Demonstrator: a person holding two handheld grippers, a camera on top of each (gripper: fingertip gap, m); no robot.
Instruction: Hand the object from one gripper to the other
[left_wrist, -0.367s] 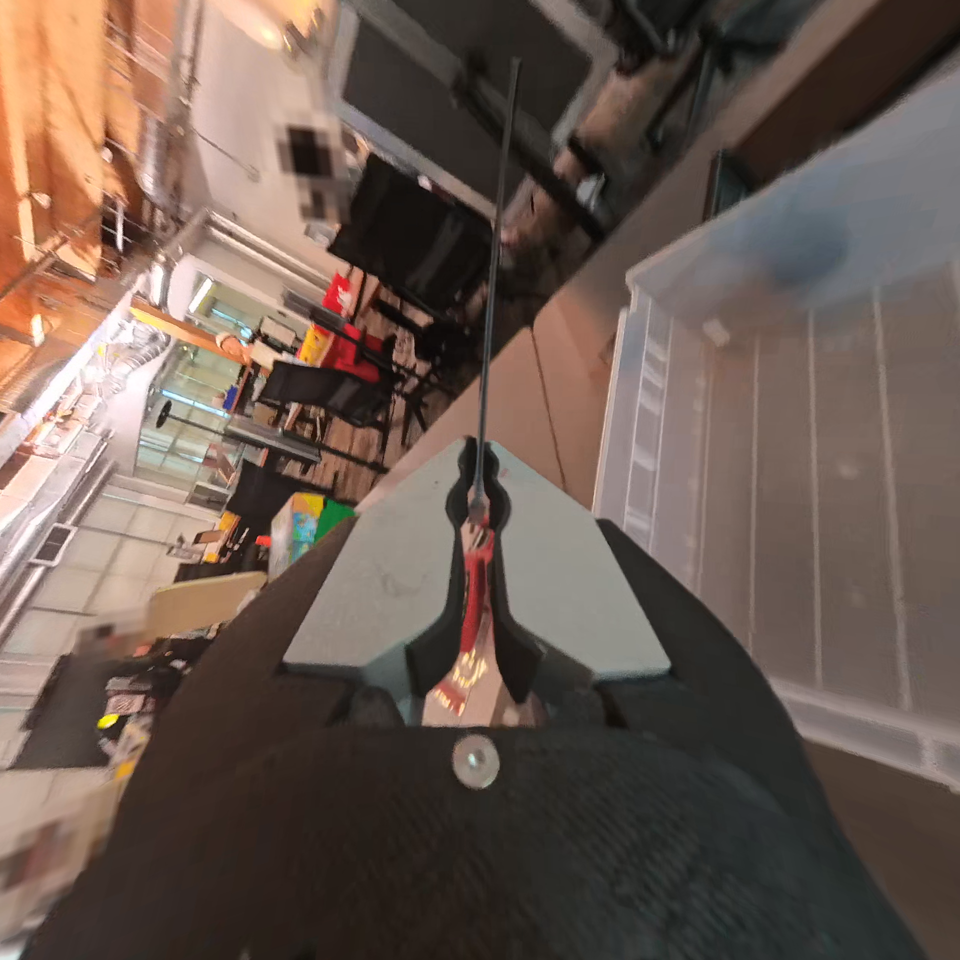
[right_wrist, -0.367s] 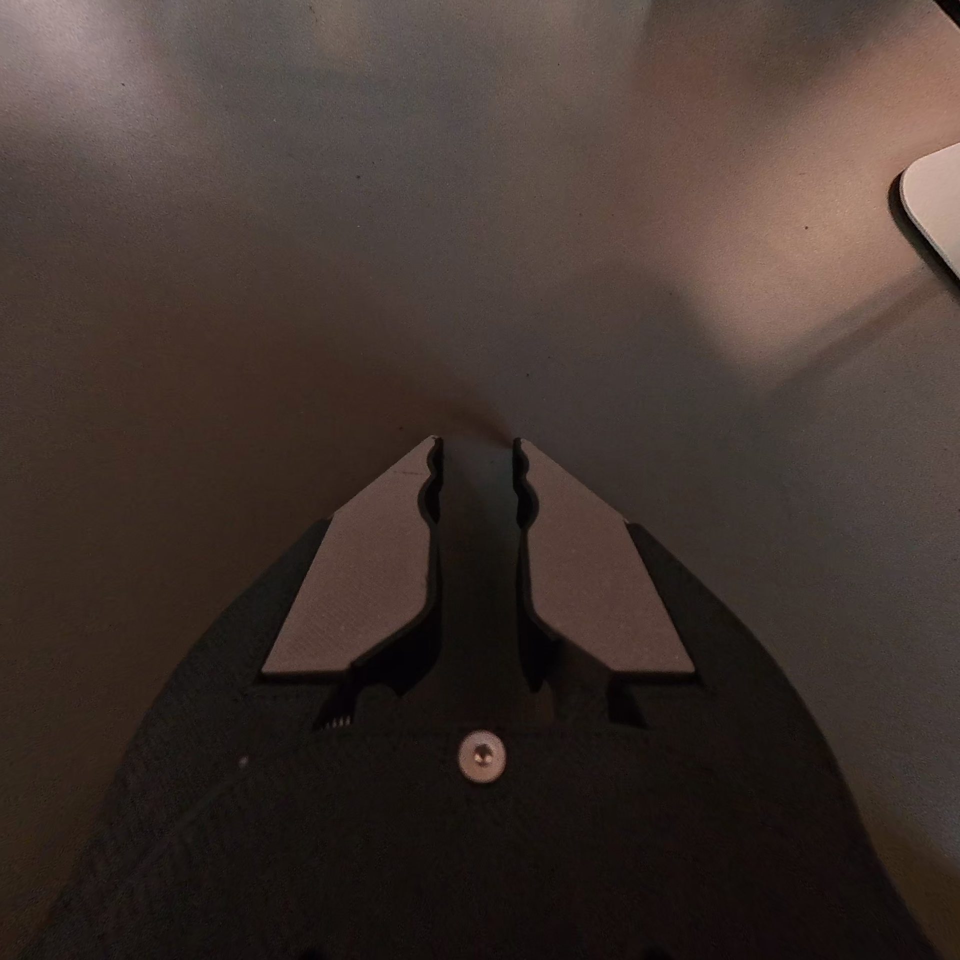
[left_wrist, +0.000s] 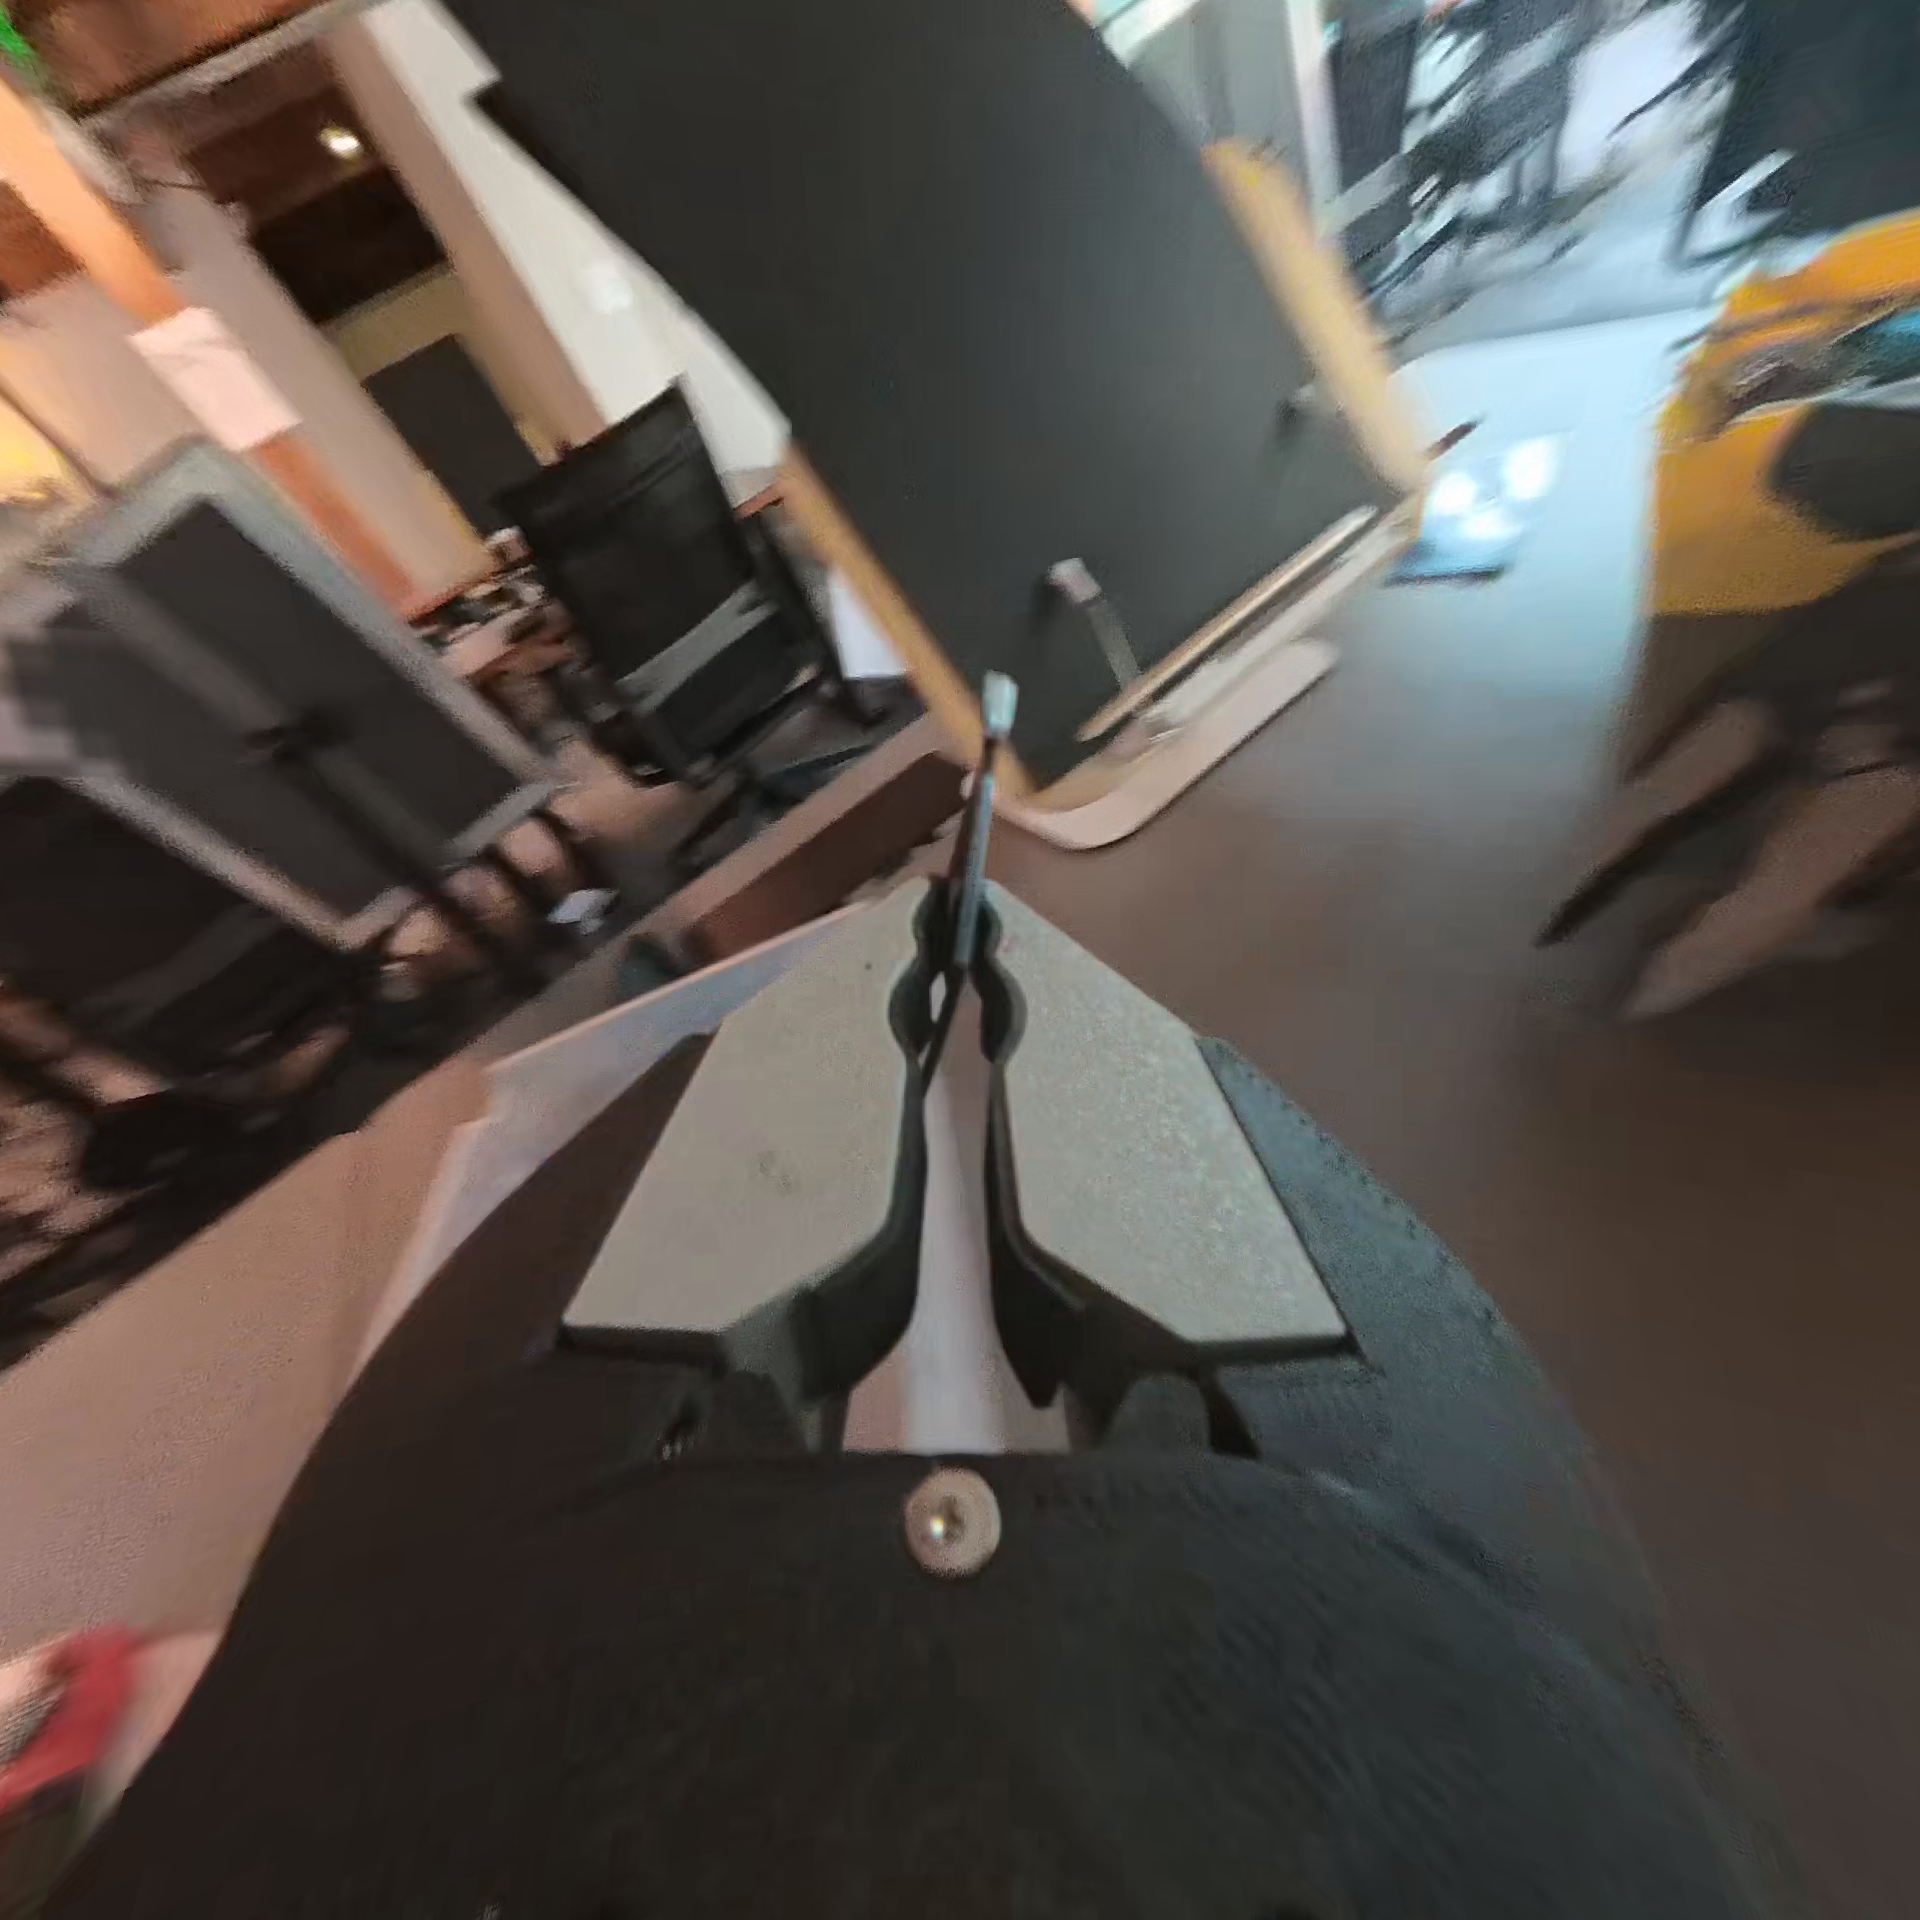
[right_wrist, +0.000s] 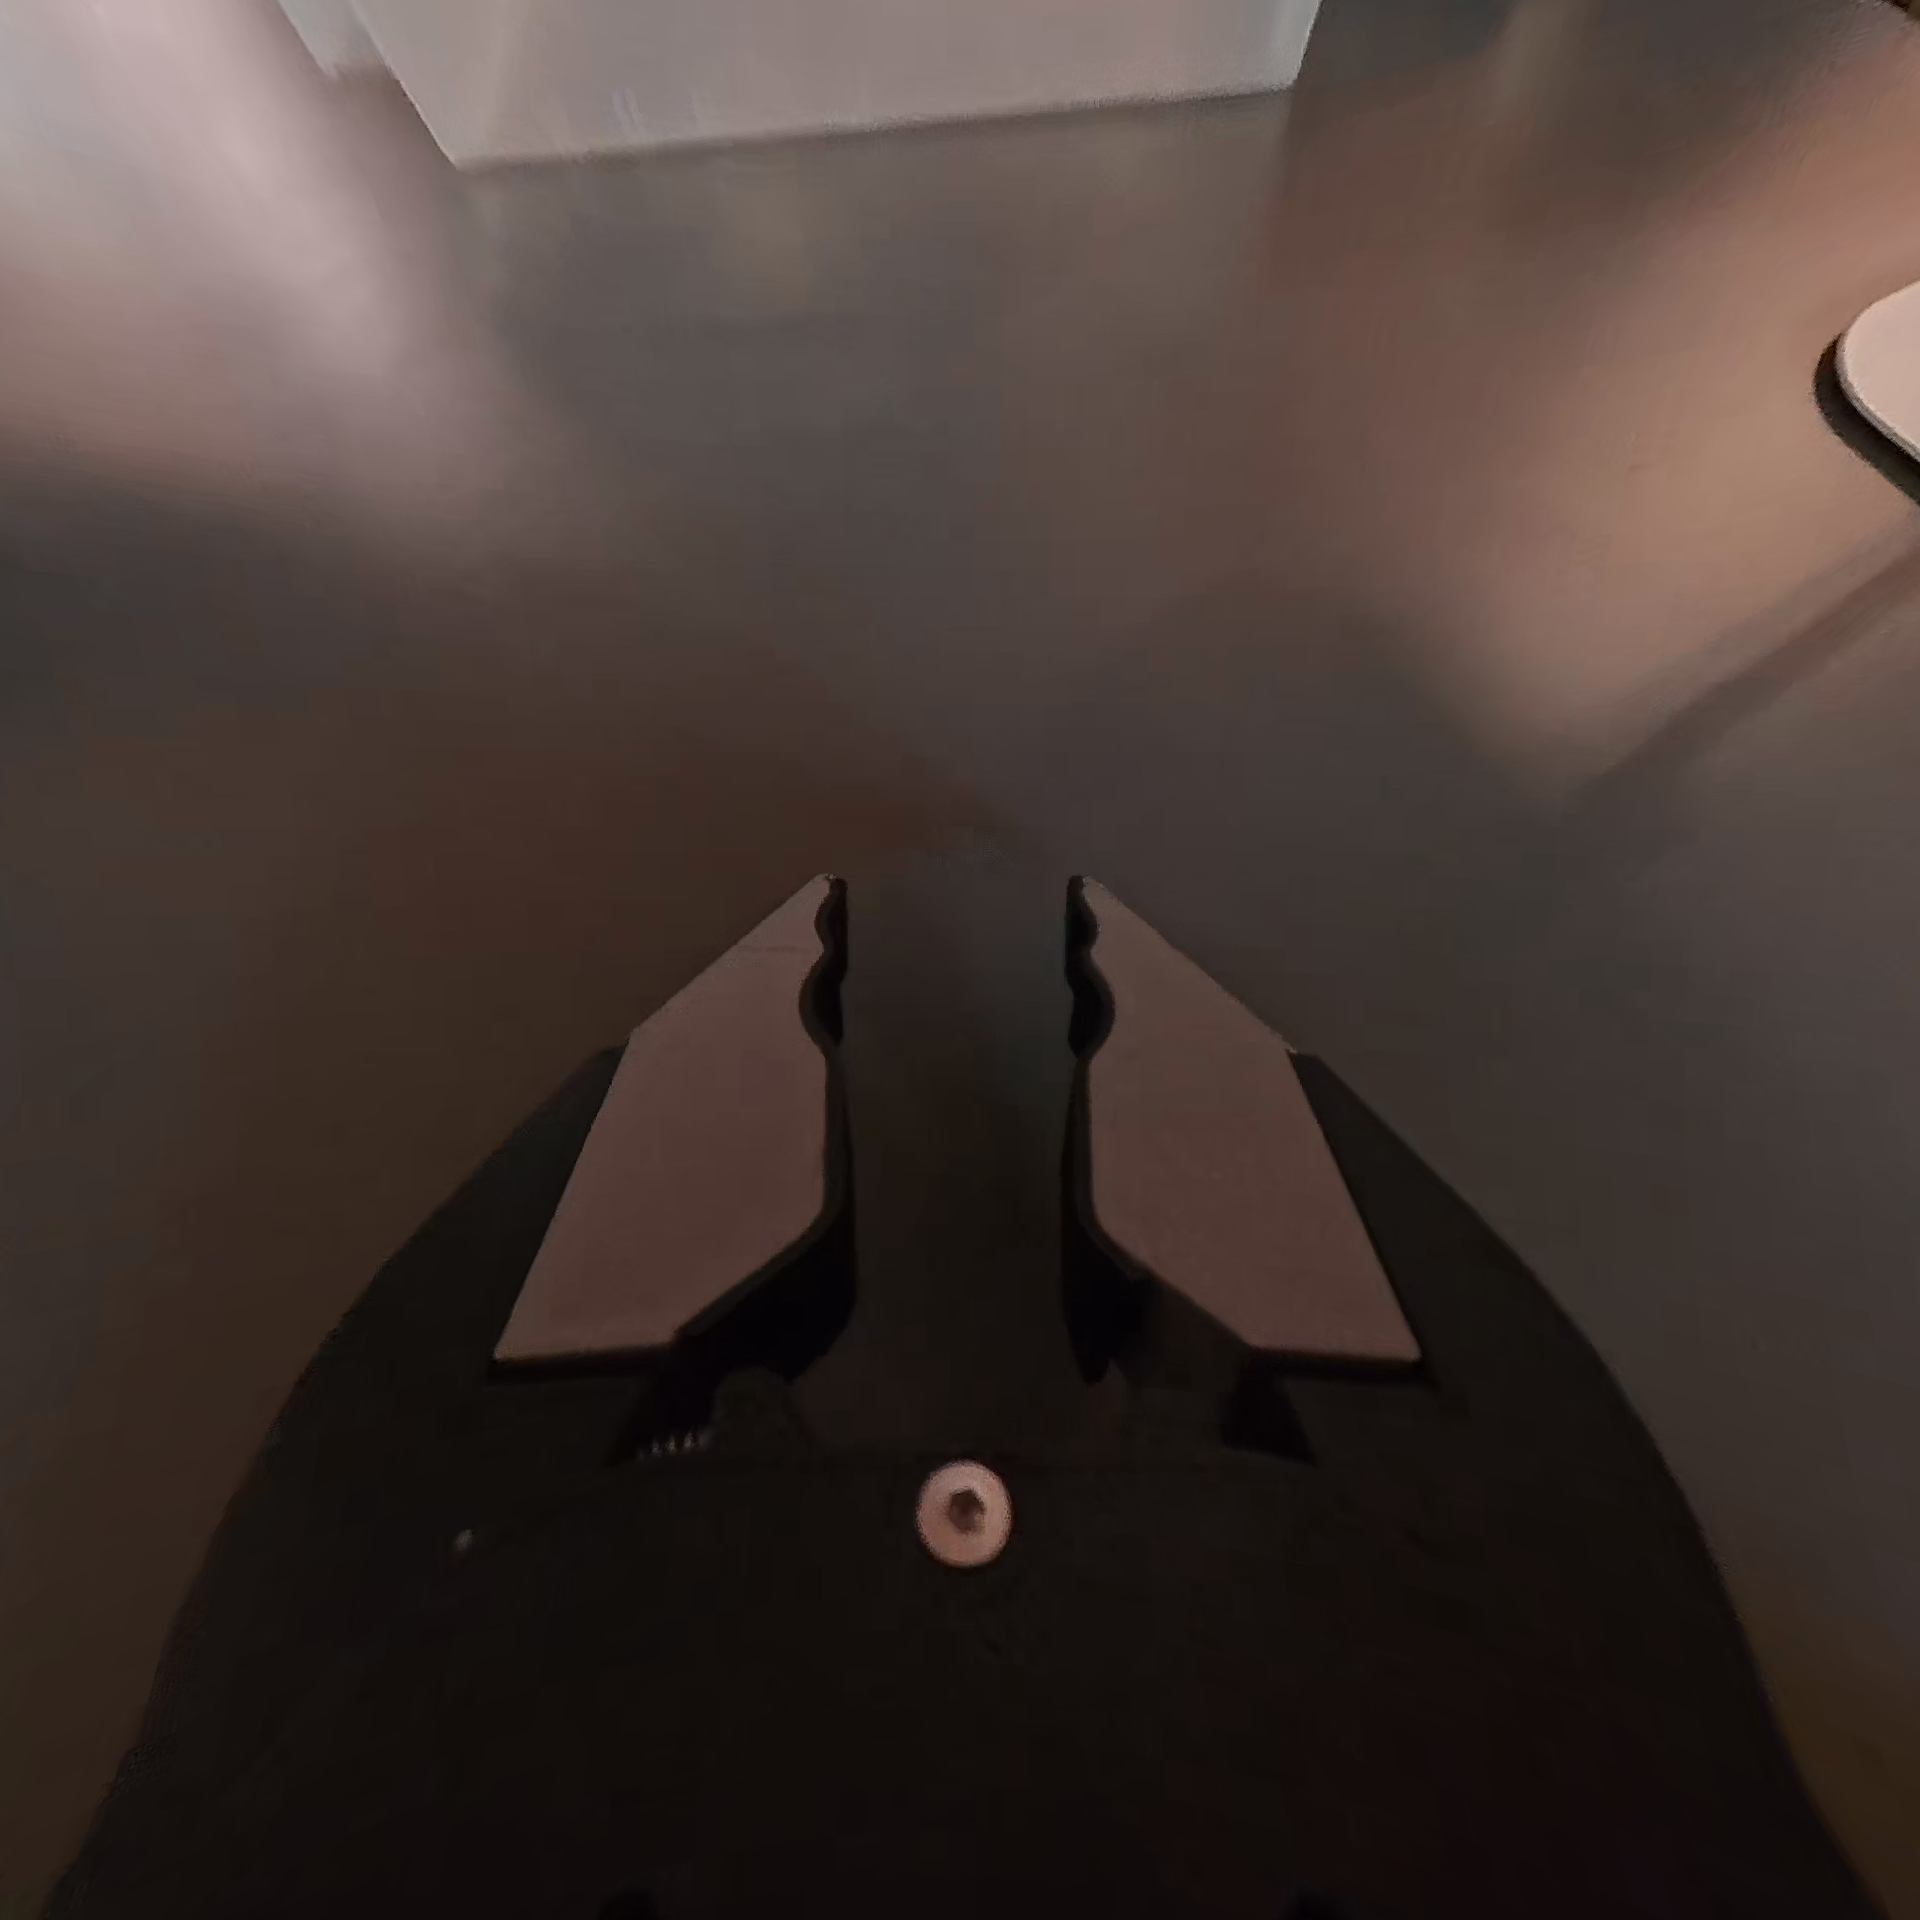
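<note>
My left gripper is shut on a thin black rod with a small silver tip. The rod sticks out forward past the fingertips, above the dark table. My right gripper is open and empty, pointing down at the dark table top close below it. Neither gripper shows in the other's view.
A clear plastic bin lies just left of my left gripper; its edge also shows at the top of the right wrist view. A dark monitor on a pale stand stands ahead. A pale rounded object sits at the right edge. Spacing between my two grippers at the tips: around 30 cm.
The left gripper has swung round with the rod, so the bin moved from its right to its left and the monitor came into view. The right gripper's jaws have opened wider and the bin edge appeared.
</note>
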